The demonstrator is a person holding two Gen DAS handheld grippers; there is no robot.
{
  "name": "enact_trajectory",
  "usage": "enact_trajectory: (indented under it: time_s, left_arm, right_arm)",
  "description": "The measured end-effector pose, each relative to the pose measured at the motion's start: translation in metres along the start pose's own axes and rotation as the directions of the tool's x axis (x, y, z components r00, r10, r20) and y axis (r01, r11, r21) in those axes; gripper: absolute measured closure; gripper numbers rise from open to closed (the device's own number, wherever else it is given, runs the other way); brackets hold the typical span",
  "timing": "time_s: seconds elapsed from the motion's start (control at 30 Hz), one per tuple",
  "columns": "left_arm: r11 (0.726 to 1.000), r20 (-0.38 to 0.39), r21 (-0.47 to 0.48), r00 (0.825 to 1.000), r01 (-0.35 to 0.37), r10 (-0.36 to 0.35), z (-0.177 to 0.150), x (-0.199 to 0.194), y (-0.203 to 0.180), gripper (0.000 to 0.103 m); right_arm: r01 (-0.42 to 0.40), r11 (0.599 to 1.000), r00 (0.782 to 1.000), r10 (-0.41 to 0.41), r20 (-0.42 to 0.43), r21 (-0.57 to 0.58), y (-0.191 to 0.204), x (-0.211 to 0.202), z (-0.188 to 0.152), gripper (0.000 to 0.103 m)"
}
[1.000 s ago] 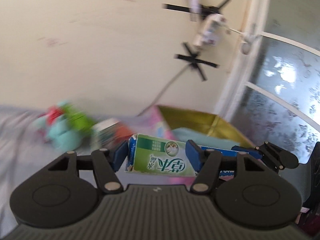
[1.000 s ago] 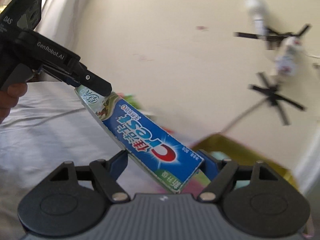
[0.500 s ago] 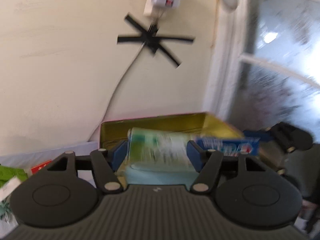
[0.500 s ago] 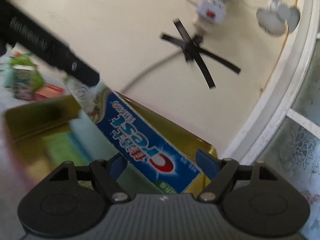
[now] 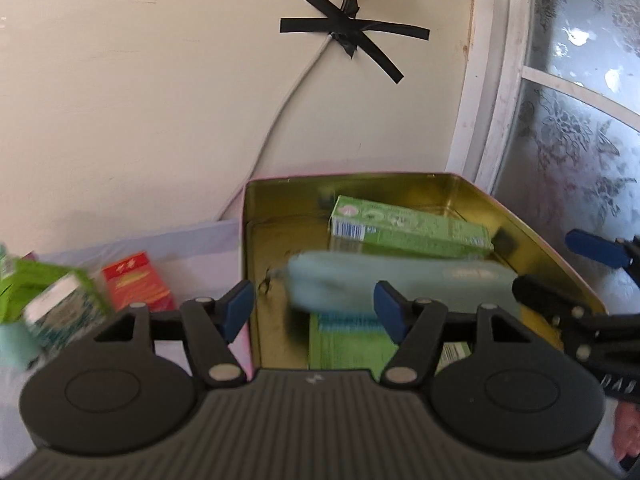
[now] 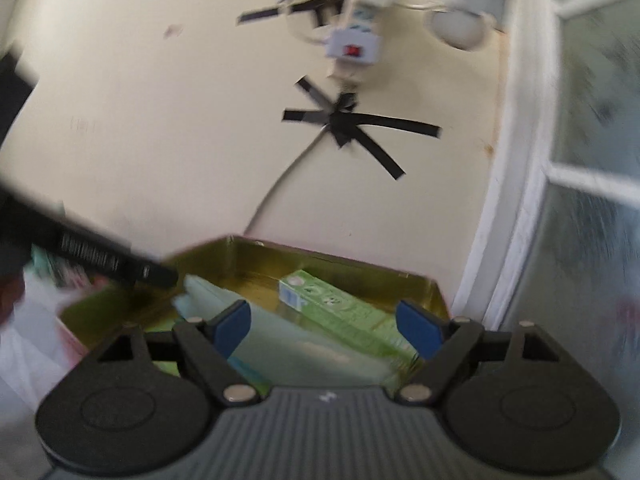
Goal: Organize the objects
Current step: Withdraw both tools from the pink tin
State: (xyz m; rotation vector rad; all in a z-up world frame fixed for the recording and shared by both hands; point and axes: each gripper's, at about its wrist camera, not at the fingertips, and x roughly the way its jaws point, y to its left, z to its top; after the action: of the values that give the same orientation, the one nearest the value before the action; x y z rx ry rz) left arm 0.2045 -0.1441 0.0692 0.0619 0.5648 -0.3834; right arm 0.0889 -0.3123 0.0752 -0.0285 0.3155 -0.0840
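Against a cream wall sits a gold tin (image 5: 532, 232) holding a green carton (image 5: 416, 230), a pale blue pouch (image 5: 400, 280) and other boxes. Both the left gripper (image 5: 314, 307) and right gripper (image 6: 323, 326) hover with fingers spread, gripping nothing.

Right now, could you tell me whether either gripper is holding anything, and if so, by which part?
Nothing is held. The left gripper and the right gripper are both open above the gold tin, with the boxes lying inside it.
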Motion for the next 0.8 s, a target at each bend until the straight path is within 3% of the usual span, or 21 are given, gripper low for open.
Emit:
enact_trajectory:
  time_s: [0.17, 0.37, 0.5, 0.8]
  left_arm:
    - [0.999, 0.004, 0.009, 0.999, -0.046, 0.046, -0.019, -0.034, -0.002, 0.03]
    - [0.994, -0.002, 0.011, 0.994, -0.106, 0.106, -0.048, -0.067, 0.018, 0.029]
    - [0.988, -0.022, -0.006, 0.988, -0.153, 0.153, -0.068, -0.077, 0.039, 0.029]
    - [0.964, -0.036, -0.041, 0.965, -0.263, 0.261, -0.096, -0.093, 0.089, 0.029]
  right_arm:
    - [-0.019, 0.964, 1.0, 0.017, 0.013, 0.264, -0.002, -0.034, -0.02, 0.019]
    - [-0.03, 0.898, 0.999, 0.032, 0.004, 0.44, 0.012, -0.054, -0.041, 0.017]
    - [-0.046, 0.879, 0.996, 0.078, -0.048, 0.475, 0.029, -0.054, -0.05, 0.017]
    - [-0.11, 0.909, 0.981, 0.163, -0.101, 0.401, 0.085, -0.046, -0.047, 0.016]
